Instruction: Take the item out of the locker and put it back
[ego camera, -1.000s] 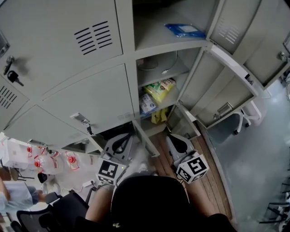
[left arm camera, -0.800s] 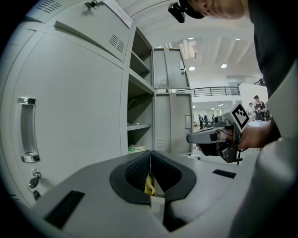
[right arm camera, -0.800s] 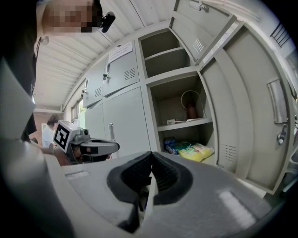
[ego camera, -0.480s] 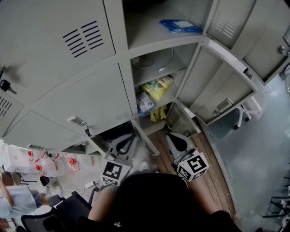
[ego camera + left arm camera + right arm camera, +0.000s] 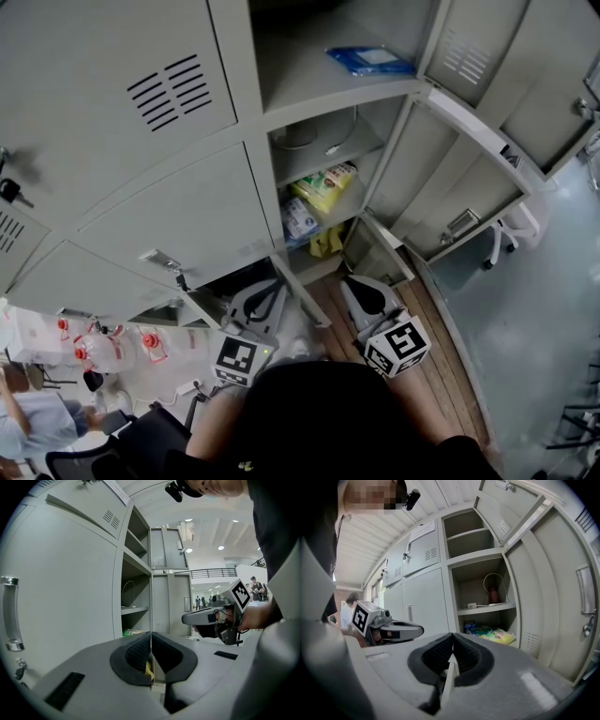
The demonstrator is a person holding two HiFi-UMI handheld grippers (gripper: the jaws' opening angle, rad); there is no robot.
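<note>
1. Packet [image 5: 328,183] was yellow-green, flat and printed. It lay on a shelf of the open locker [image 5: 259,178], beside a blue-and-white pack [image 5: 302,214], ahead of and above both grippers, well apart from them.
2. Left gripper [image 5: 270,292] had its jaws pressed together on nothing, and so did the right gripper [image 5: 354,289].
3. Against the earlier frame, little differed: the packet stayed on its shelf and both grippers stayed low before the locker.

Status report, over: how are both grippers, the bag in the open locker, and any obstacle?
Both shut and empty: left gripper, right gripper. The yellow-green bag lies in the open locker, untouched. Nothing blocks the way.
</note>
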